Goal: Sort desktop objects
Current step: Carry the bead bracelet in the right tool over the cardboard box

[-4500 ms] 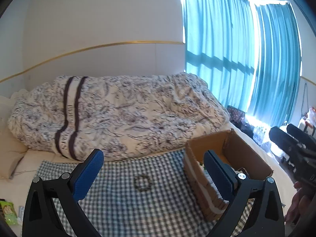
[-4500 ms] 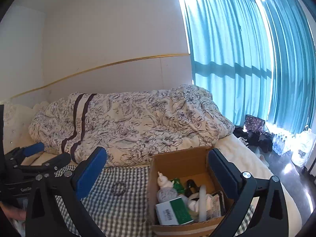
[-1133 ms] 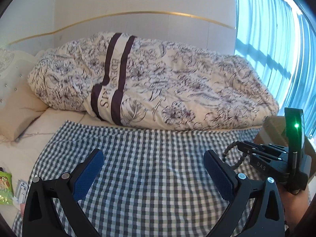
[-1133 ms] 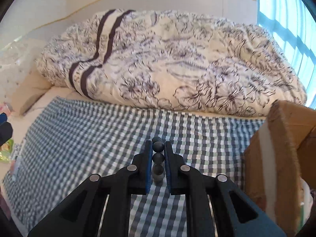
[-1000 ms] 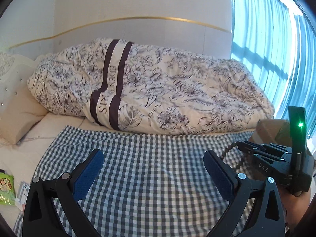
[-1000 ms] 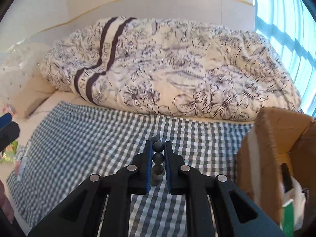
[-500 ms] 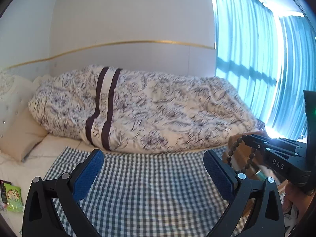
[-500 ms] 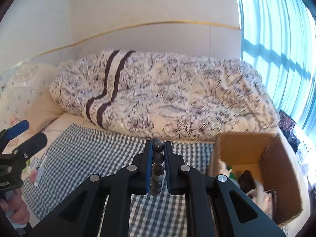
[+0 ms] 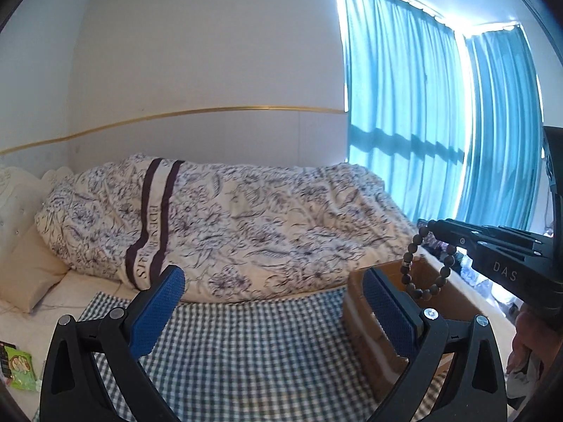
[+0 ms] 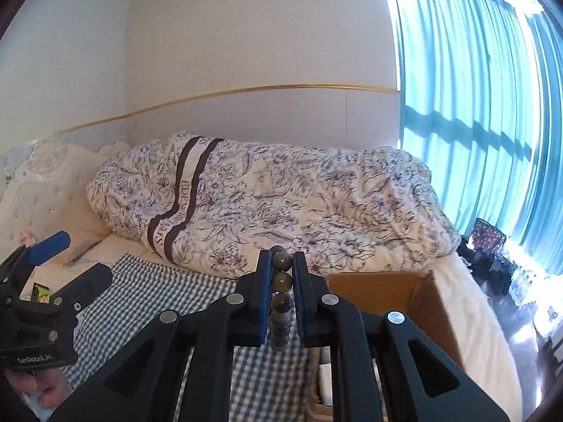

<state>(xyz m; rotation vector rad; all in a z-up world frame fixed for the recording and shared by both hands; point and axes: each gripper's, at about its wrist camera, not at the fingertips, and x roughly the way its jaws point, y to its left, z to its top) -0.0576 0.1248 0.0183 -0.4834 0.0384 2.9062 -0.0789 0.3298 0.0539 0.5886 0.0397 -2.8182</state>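
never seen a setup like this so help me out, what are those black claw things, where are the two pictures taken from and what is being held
Each claw is a hand-held two-finger tool; a person grips one per hand, with a camera looking along its fingers. One picture is from the left tool, open and empty. The other is from the right tool, shut on a dark bead bracelet, which the left view shows dangling over a cardboard box. Below lies a checked cloth on a bed, with a floral duvet behind.

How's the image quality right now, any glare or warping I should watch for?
Left wrist view: curtains blow out along their top edge, gold wall trim bows from fisheye. Right wrist view: window side overexposed, bead bracelet sharp between the fingers.
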